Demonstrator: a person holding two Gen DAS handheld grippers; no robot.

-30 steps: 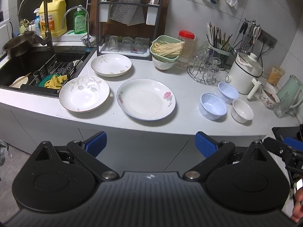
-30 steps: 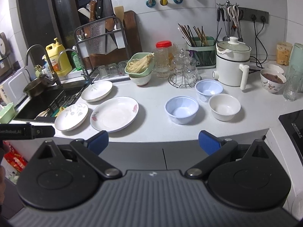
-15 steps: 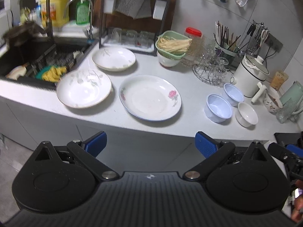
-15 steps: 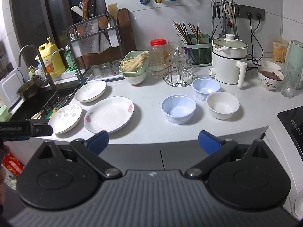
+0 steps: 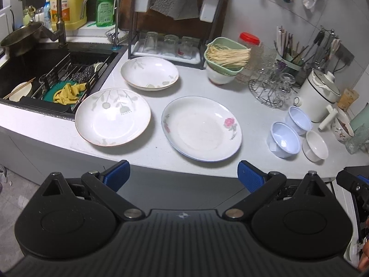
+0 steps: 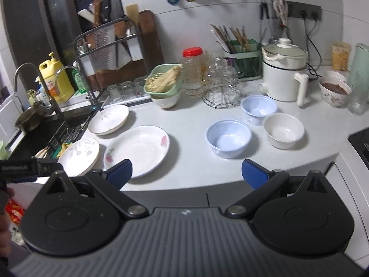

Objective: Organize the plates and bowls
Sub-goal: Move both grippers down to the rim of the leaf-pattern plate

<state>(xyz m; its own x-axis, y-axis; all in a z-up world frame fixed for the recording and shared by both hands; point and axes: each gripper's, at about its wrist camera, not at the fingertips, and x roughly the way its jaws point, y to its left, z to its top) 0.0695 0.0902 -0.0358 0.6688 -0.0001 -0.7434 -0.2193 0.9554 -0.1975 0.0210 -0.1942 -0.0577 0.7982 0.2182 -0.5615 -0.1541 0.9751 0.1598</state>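
Three plates lie on the white counter (image 5: pixel 253 120): a rose-print plate (image 5: pixel 201 128) in the middle, a leaf-print plate (image 5: pixel 113 116) to its left by the sink, and a second leaf-print plate (image 5: pixel 150 73) behind. Two pale blue bowls (image 6: pixel 228 138) (image 6: pixel 258 108) and a white bowl (image 6: pixel 283 130) stand at the right. My left gripper (image 5: pixel 183 176) is open and empty, held off the counter's front edge before the rose plate. My right gripper (image 6: pixel 186 173) is open and empty, in front of the near blue bowl.
A sink (image 5: pixel 34 69) with a drying rack and cloth is at the left. At the back stand a glass rack (image 5: pixel 170 43), a green basket of noodles (image 5: pixel 224 56), a wire cup stand (image 5: pixel 269 90), a white pot (image 6: pixel 284 69) and a filled bowl (image 6: pixel 335 92).
Both grippers have moved forward and closer to the counter; plates and bowls look larger. Nothing on the counter has moved. Both stay open.
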